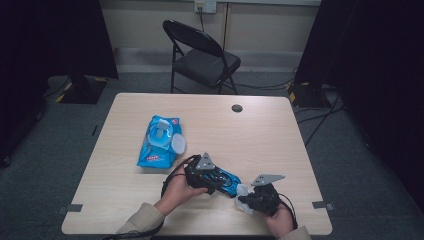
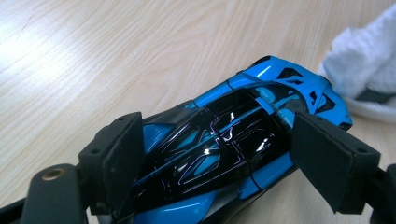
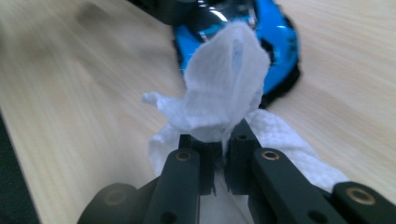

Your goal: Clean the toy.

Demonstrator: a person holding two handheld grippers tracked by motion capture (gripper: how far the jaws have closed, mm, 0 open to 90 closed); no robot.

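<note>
High view: open wipes pack [image 1: 161, 140]

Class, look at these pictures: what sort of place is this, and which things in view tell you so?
Probably a lab or studio room set up for recording: a lone wooden table on grey carpet, a folding chair, black curtains at both sides and cables on the floor.

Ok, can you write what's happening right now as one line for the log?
left hand-held gripper: shut on blue toy car | right hand-held gripper: shut on white wipe, at the car's end | wipes pack: on table
</note>
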